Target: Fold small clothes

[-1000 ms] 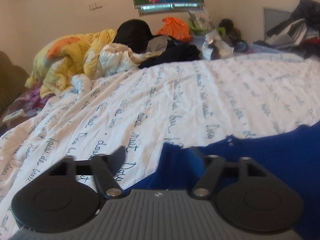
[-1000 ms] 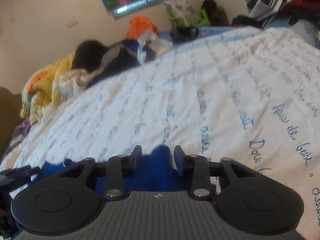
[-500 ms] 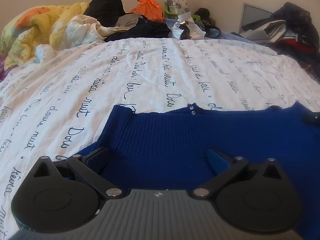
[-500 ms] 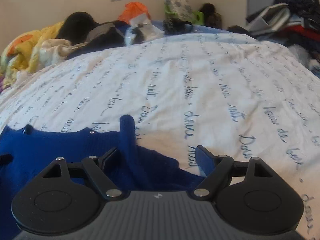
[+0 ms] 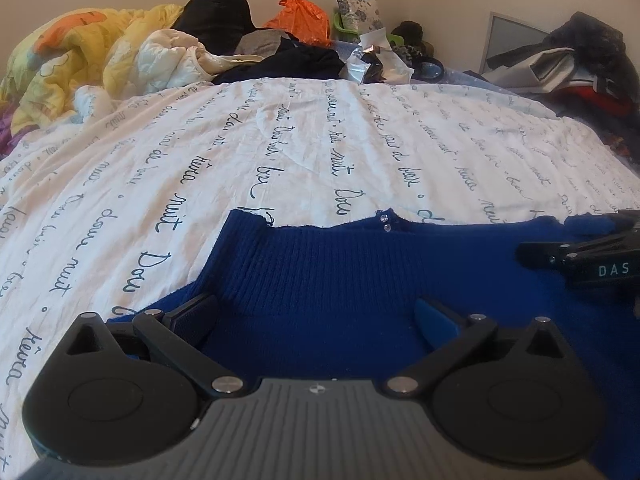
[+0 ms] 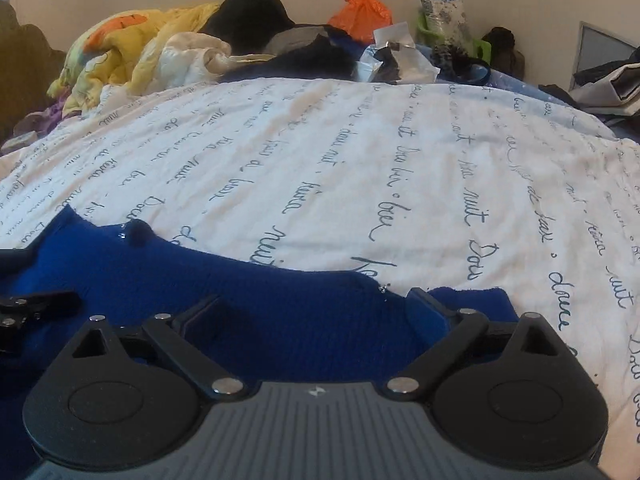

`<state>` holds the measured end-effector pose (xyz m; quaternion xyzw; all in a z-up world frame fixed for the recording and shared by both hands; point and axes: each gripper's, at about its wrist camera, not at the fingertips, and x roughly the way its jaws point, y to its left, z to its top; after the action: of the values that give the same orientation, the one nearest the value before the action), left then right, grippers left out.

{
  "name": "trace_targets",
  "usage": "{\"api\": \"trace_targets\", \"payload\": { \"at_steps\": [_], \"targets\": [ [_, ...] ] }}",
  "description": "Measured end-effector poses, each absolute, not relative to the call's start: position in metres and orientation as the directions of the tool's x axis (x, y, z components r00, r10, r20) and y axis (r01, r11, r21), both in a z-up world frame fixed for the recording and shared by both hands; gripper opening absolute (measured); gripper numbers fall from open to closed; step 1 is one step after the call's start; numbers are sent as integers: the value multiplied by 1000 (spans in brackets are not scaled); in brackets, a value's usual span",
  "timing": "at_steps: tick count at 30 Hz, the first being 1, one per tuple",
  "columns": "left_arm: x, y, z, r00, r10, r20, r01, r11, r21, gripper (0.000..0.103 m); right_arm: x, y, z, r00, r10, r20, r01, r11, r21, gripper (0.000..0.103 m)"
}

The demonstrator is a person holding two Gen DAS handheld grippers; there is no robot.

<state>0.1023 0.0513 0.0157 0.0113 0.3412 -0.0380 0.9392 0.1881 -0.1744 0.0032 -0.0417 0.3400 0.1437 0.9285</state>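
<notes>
Two claws hang low over the bed, and we see both spread wide with nothing pinched. Our left gripper [image 5: 316, 316] has its jaws fully apart; the blue knit sweater [image 5: 340, 276] lies flat beneath and just ahead of it, its ribbed edge running across in front of the fingers. Our right gripper [image 6: 316, 312] has just been opening; the sweater [image 6: 280, 304] lies under and between its fingers, but the pads do not press on it. Beyond both claws stretches the white sheet with script lettering [image 5: 320, 140]. Farther off, past the sheet, sit a yellow quilt [image 5: 80, 56] and an orange bag [image 5: 298, 14].
</notes>
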Motion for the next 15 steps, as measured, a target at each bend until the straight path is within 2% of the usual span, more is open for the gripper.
{"api": "trace_targets", "payload": {
  "at_steps": [2, 3, 4, 6, 7, 9, 13, 14, 15],
  "targets": [
    [91, 54, 22, 772, -17, -636, 40, 999, 22, 103, 183, -167, 12, 716, 198, -669, -263, 965, 4, 98],
    [79, 56, 28, 779, 3, -627, 23, 999, 33, 99, 178, -163, 21, 708, 170, -685, -224, 974, 10, 98],
    [59, 63, 35, 792, 5, -610, 13, 1000, 25, 100, 170, -160, 31, 717, 192, -670, -220, 975, 44, 98],
    [16, 78, 46, 817, -24, -576, -6, 999, -51, 103, 143, -149, 52, 721, 360, -592, -336, 929, 156, 99],
    [-6, 87, 49, 822, -44, -568, -18, 995, -103, 103, 140, -135, 58, 694, 418, -586, -394, 902, 177, 99],
    [-41, 99, 49, 815, -63, -577, -47, 984, -173, 103, 143, -94, 61, 628, 465, -624, -491, 859, 146, 99],
    [-84, 113, 46, 788, -28, -616, -129, 969, -210, 101, 160, -20, 32, 504, 480, -718, -626, 776, 79, 98],
    [-91, 116, 45, 781, -40, -623, -138, 962, -235, 101, 163, -8, 21, 506, 470, -723, -641, 766, 49, 101],
    [-96, 119, 44, 773, -57, -632, -146, 953, -264, 101, 162, -5, 12, 555, 500, -665, -657, 753, 18, 103]
  ]
}}
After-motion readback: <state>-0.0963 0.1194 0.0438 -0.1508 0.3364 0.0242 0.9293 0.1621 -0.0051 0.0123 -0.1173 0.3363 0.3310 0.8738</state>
